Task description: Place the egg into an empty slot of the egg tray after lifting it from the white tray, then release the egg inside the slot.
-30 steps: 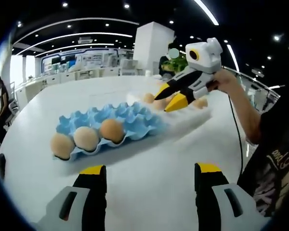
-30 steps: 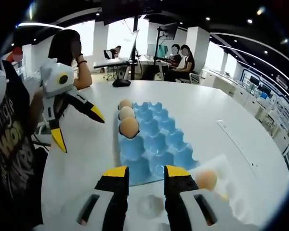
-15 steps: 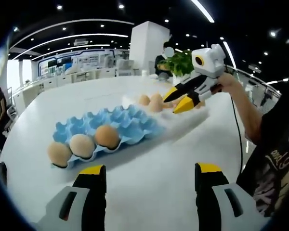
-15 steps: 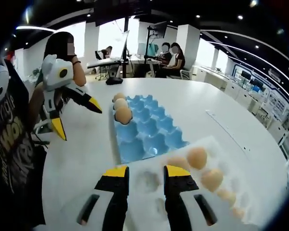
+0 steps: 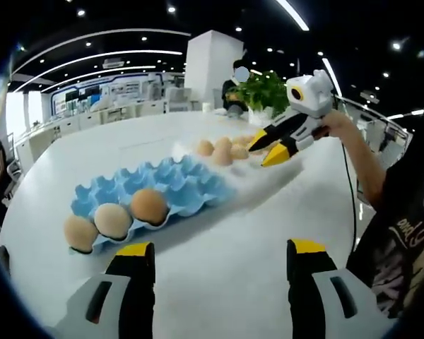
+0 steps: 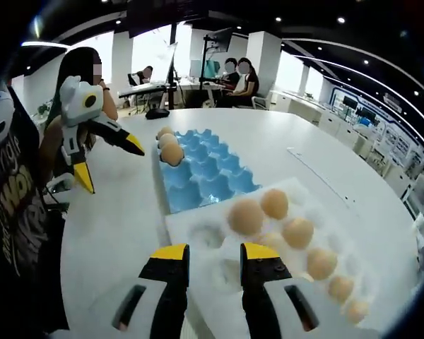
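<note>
Left gripper view: blue egg tray (image 5: 152,194) with three eggs (image 5: 114,219) at left; left gripper (image 5: 215,265) parted, empty; right gripper (image 5: 268,146) parted over white tray (image 5: 272,176). Right gripper view: six eggs (image 6: 246,215) in white tray (image 6: 198,229); shirt lettering at left unreadable.

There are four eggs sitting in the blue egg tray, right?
Not four. The blue egg tray holds three eggs, lined up along one edge, as the left gripper view shows. Its other slots are empty.
</note>
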Motion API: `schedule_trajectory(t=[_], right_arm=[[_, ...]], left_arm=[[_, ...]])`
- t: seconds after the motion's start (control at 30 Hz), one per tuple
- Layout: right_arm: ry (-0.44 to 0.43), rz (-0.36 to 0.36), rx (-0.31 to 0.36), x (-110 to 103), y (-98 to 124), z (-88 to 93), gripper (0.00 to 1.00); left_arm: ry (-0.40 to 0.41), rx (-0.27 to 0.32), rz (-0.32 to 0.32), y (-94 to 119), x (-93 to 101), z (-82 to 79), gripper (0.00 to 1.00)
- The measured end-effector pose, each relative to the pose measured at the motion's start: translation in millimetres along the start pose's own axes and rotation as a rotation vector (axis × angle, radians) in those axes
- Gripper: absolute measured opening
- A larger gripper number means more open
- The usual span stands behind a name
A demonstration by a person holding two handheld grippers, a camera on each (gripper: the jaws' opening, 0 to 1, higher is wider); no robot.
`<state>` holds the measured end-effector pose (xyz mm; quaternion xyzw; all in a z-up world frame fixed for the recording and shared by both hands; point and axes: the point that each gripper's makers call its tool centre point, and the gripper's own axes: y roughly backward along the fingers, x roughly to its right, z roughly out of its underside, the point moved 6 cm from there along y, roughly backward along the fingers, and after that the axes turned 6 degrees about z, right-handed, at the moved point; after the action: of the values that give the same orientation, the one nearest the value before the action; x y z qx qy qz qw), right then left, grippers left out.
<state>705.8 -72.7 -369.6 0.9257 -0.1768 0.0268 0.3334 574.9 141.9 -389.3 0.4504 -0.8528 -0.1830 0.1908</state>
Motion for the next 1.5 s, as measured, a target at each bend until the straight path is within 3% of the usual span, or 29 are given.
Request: schedule_trajectory(t=[0.5, 1.5], right_arm=[[-0.044, 0.06, -0.028, 13.7, 21.4, 23.9, 0.29], [-0.093, 0.141, -0.042, 34.7, 45.7, 47.9, 0.29]], left_arm=[[-0.026, 0.001, 0.012, -1.3, 6.7, -7.5, 0.79], [-0.041, -0.008, 0.045, -13.1, 18.1, -10.1, 0.79]])
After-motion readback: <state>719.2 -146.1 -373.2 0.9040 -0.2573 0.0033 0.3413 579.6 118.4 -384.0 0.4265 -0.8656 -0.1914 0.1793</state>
